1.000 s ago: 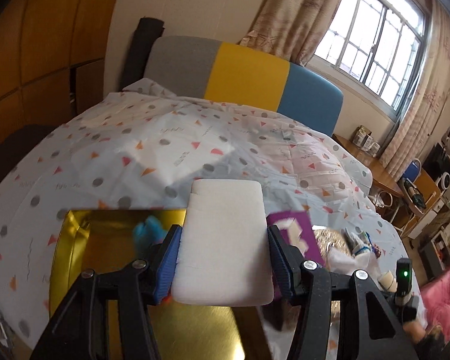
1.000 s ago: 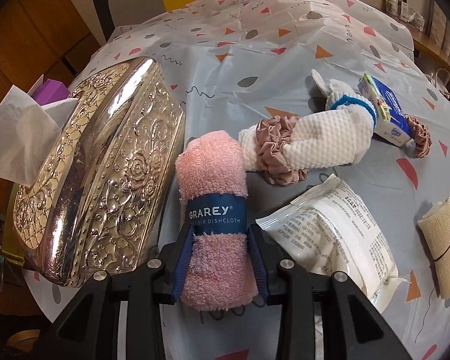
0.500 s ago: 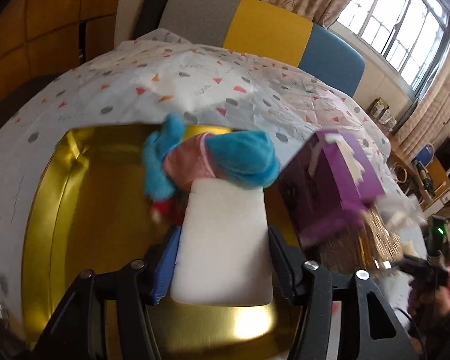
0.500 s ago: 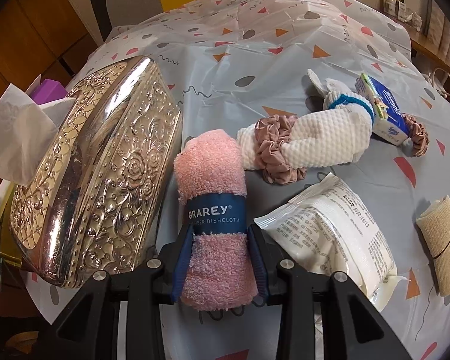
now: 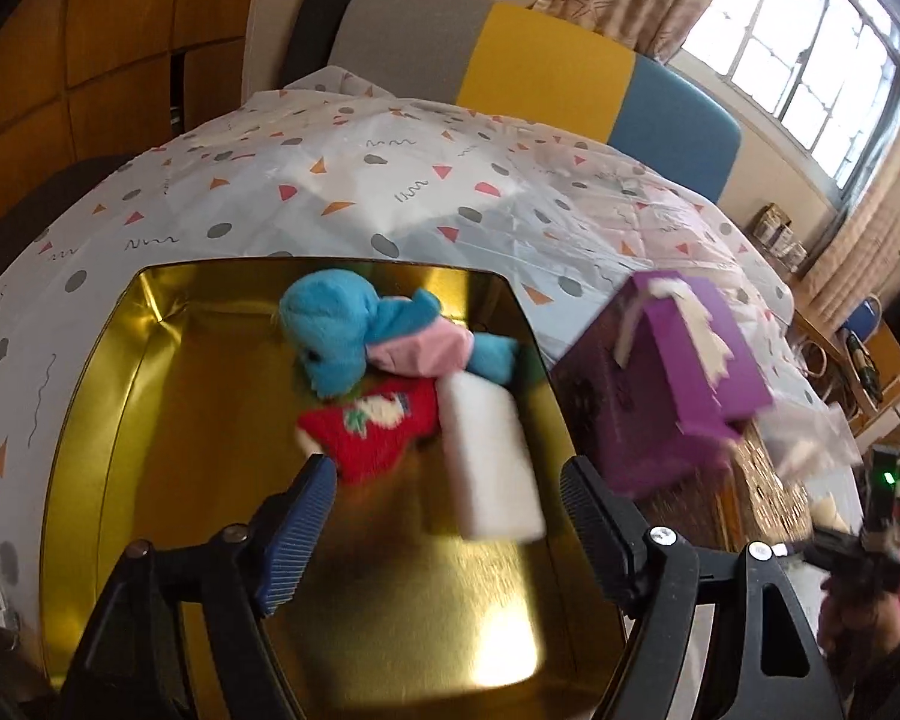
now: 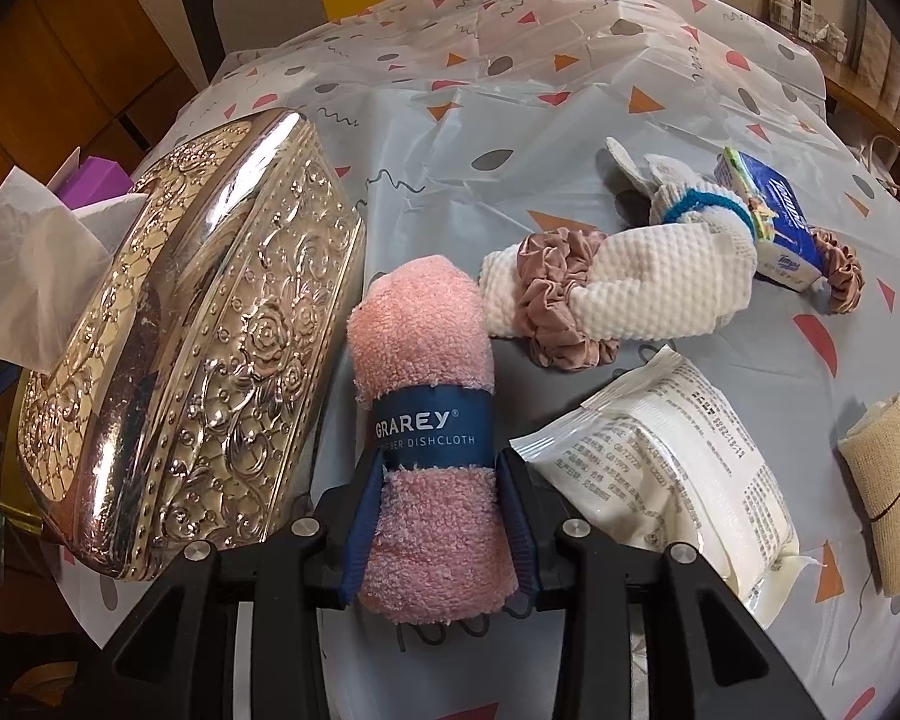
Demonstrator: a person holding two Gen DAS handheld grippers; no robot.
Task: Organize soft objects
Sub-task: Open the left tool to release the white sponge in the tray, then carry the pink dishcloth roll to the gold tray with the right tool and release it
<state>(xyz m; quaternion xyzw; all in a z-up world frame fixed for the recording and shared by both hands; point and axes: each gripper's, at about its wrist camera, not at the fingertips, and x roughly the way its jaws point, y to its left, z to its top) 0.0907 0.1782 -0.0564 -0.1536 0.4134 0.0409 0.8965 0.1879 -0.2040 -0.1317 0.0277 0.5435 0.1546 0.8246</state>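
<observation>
The left gripper (image 5: 447, 516) hangs over the open gold tin (image 5: 96, 396), its jaws opening and already wide apart. The white sponge block (image 5: 489, 462) lies between them but touches neither pad; it is blurred and tilted, with its far end against the toys. It sits toward the tin's right wall, beside a red knitted piece (image 5: 372, 426) and a blue and pink plush toy (image 5: 354, 342) that occupy the tin's far right corner. A purple box (image 5: 666, 372) stands on the bed just outside the tin's right edge.

The right gripper (image 6: 438, 516) is closed on the rolled pink dishcloth (image 6: 426, 420), pads pressing both sides of the roll just below its blue paper band. The roll lies on the patterned bed cover (image 6: 510, 90) near its front edge, close beside the embossed silver lid (image 6: 198, 336) (which leans on its side, left of the roll). To the right of the roll lie a white sealed packet (image 6: 672, 474), a white waffle-knit plush (image 6: 648, 288) ringed by a dusty-pink scrunchie (image 6: 552, 306), a small tissue pack (image 6: 768, 216), and a beige bandage roll (image 6: 888, 486) near the cover's right edge.
</observation>
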